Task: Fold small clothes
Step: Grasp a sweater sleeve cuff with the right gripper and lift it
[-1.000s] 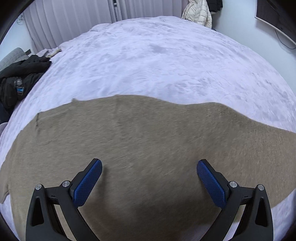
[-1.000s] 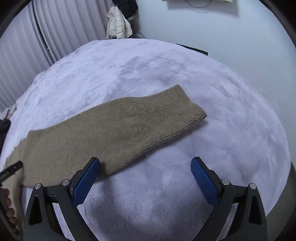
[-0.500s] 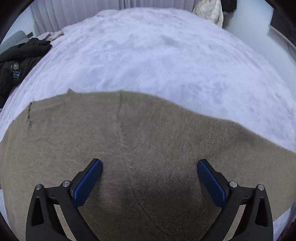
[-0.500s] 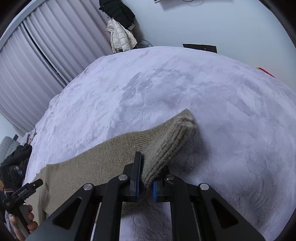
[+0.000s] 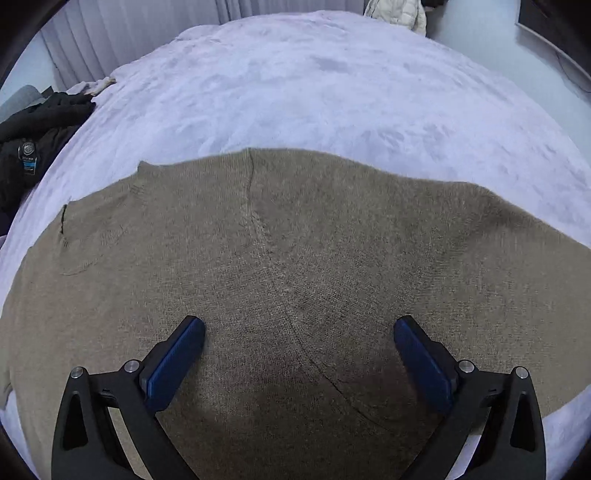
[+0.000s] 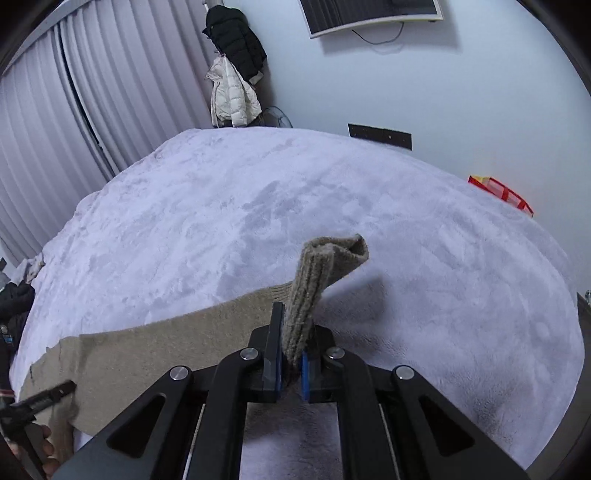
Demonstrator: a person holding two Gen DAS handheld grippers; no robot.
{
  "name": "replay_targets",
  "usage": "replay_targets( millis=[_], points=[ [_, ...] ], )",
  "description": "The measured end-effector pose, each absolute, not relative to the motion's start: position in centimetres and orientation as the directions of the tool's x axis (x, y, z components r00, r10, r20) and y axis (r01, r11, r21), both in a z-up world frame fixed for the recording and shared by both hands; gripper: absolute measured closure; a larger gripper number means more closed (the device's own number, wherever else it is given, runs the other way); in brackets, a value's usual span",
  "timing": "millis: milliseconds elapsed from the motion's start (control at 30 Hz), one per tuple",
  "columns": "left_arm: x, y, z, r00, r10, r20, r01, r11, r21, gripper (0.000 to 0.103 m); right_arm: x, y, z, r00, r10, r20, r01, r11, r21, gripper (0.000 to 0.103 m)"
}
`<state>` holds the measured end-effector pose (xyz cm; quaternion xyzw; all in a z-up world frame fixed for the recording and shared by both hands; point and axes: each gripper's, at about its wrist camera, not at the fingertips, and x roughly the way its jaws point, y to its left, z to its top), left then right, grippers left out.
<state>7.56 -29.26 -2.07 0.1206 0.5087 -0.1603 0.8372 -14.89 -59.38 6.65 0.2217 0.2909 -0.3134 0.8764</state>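
Now, with the right claw [image 6: 291, 363] pinching the ribbed sleeve cuff [image 6: 325, 273] of the tan sweater [image 5: 295, 277] spread on the bed [image 6: 258, 206], carry it across the body while the spread left claw [image 5: 299, 354] pins the shoulder seam

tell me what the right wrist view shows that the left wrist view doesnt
Only the right wrist view: the right tongs shut on the ribbed cuff, lifted off the bed, plus a red box and a wall screen. Only the left wrist view: the left tongs open above the sweater body, with its seam running between them. Both show the tan sweater, the lilac blanket and the white jacket.
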Motion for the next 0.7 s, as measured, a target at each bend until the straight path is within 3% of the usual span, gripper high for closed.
replay_targets(
  millis=[167, 367, 533, 700],
  points=[
    [7.6, -24.4, 2.0, 0.427, -0.28, -0.86, 0.366, 0.923, -0.119, 0.0, -11.0, -52.7, 11.7, 0.676, -0.443, -0.588, 0.601, 0.794, 0.093, 0.096],
    [8.0, -12.4, 3.5, 0.492, -0.266, -0.829, 0.245, 0.956, -0.161, 0.0, -5.6, -40.9, 15.9, 0.761, -0.372, -0.532, 0.455, 0.89, 0.027, 0.096],
    [7.2, -0.9, 2.8, 0.534, -0.207, -0.82, 0.1, 0.978, -0.182, 0.0, -0.4, -28.5, 15.3, 0.801, -0.261, -0.538, 0.295, 0.955, -0.024, 0.096],
    [7.4, 8.3, 0.6, 0.517, -0.205, -0.831, -0.05, 0.962, -0.268, 0.0, 3.9, -17.3, 10.8, 0.782, -0.182, -0.596, 0.157, 0.983, -0.094, 0.096]
  ],
)
